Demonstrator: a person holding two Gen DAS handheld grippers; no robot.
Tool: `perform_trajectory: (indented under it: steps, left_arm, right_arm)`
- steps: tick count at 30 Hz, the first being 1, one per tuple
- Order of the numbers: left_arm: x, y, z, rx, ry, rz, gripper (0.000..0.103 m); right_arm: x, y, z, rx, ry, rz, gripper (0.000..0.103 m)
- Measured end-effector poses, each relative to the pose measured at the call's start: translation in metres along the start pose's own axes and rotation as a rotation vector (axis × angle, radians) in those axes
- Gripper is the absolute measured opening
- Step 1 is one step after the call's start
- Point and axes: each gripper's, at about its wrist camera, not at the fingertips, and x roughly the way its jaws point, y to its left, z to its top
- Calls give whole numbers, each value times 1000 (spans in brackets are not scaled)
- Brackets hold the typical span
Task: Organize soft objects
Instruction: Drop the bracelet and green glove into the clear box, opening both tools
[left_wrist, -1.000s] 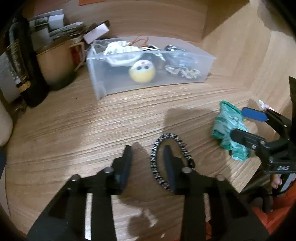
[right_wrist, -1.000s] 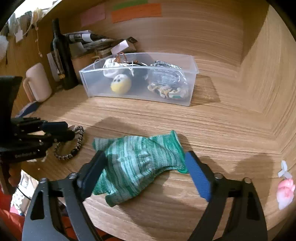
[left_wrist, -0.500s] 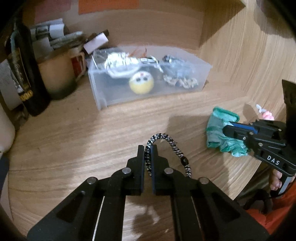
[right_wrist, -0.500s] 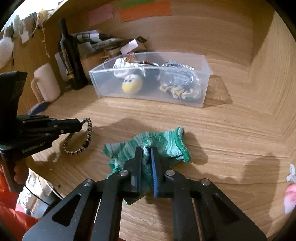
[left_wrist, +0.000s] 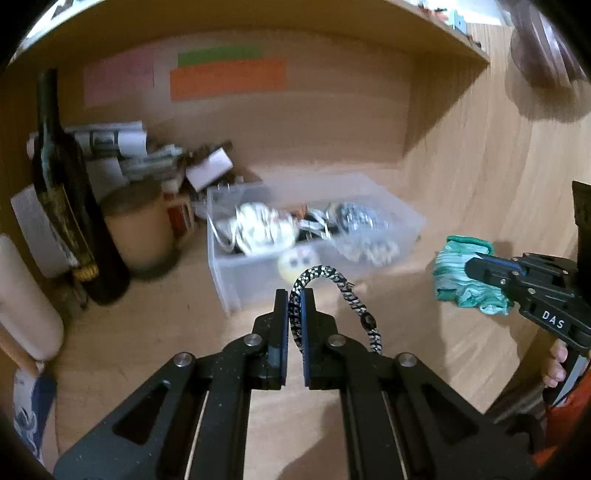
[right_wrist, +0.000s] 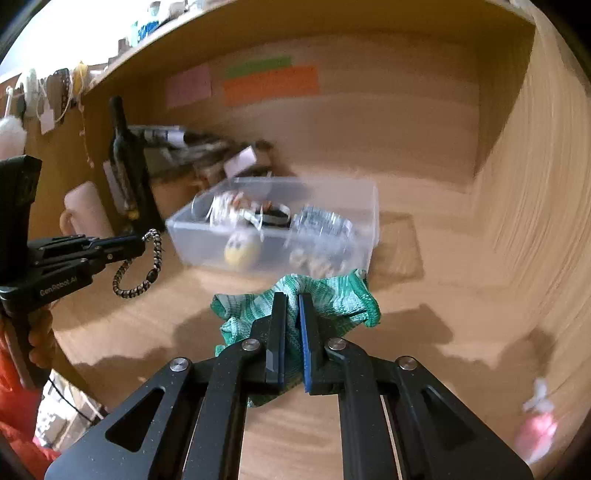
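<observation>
Black-and-white braided cord loop (left_wrist: 334, 291), seen from the left wrist, is pinched between the closed fingers of the left gripper (left_wrist: 294, 306) and hangs in the air near the clear plastic bin (left_wrist: 314, 251) of soft items on the wooden desk (left_wrist: 147, 332); only one strand is caught, so a quick swing could slip it free. To the right, the other gripper's body reads "DAS". From the right wrist, the right gripper (right_wrist: 291, 314) is clamped on the crumpled green-and-white knitted cloth (right_wrist: 332, 295), lifted just near the bin; its loose folds dangle and may snag the bin's rim on the way in. At left, the left tool's side reads what looks like "GenRobot.AI".
</observation>
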Motion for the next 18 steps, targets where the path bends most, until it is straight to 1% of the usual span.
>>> perform_trajectory:
  steps: [6, 10, 14, 18]
  left_arm:
    - [5, 7, 34, -7, -58, 16, 5]
    - [11, 12, 53, -14, -84, 44, 5]
    - [21, 20, 67, -32, -95, 63, 5]
    - [38, 30, 78, -53, -75, 72, 5]
  right_arm:
    - [-5, -1, 32, -30, -82, -24, 6]
    - [-3, -1, 53, -44, -124, -25, 6]
    - [6, 0, 68, -49, -139, -22, 6]
    - [23, -2, 77, -41, -125, -13, 6]
